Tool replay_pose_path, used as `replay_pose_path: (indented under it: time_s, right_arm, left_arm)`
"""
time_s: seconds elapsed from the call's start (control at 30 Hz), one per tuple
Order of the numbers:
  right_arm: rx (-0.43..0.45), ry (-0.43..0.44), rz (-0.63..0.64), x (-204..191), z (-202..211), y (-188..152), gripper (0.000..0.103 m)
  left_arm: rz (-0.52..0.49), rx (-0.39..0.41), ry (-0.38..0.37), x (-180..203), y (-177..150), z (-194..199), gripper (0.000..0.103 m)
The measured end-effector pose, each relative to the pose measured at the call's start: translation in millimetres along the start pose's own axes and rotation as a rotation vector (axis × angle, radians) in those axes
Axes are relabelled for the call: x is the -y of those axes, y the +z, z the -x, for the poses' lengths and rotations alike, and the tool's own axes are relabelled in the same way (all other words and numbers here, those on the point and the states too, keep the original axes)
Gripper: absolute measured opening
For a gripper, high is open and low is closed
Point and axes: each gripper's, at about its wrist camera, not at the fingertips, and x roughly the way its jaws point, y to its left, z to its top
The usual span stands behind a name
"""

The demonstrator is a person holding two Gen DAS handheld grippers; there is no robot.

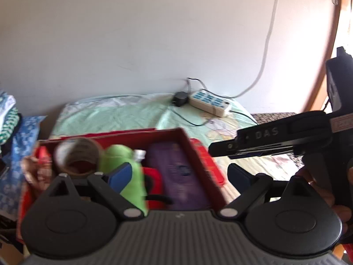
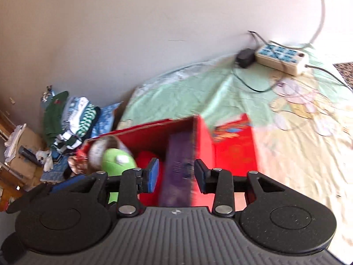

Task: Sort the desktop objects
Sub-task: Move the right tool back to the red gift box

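A red box (image 1: 199,152) (image 2: 203,139) sits on the bed. It holds a purple pack (image 1: 179,172) (image 2: 176,176), a green bottle with a white cap (image 1: 130,170) (image 2: 117,161), a tape roll (image 1: 77,156) (image 2: 99,148) and a red item (image 1: 154,183) (image 2: 145,163). My left gripper (image 1: 176,174) is open above the box, empty. My right gripper (image 2: 176,174) is open with its fingers either side of the purple pack, not touching it; its body shows in the left wrist view (image 1: 275,139).
A red lid (image 2: 233,145) (image 1: 209,165) lies right of the box. A power strip (image 1: 209,102) (image 2: 282,58), a black adapter (image 1: 179,99) (image 2: 243,57) and cables lie at the wall. Folded clothes (image 2: 72,119) are stacked left of the bed.
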Motion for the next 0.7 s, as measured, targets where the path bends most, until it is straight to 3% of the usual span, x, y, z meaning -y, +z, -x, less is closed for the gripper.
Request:
replay_pose_path:
  time_s: [0.27,0.47,0.7]
  right_arm:
    - [-0.076,-0.038,-0.002,62.8,7.3,10.9,0.044]
    - [-0.221,-0.036,0.052,92.6,-20.3,47.7,0.050]
    - [-0.368,-0.032,0.128,115.2,-71.7,76.5,0.052]
  left_arm:
    - [-0.048,-0.087,-0.072,85.7,-10.9,-40.5,0.093]
    - [-0.012,-0.157,-0.006,132.6,-23.4,-89.9,0.093]
    - [0.072,-0.243,0.102,154.1,-39.2,-147.9,0.096]
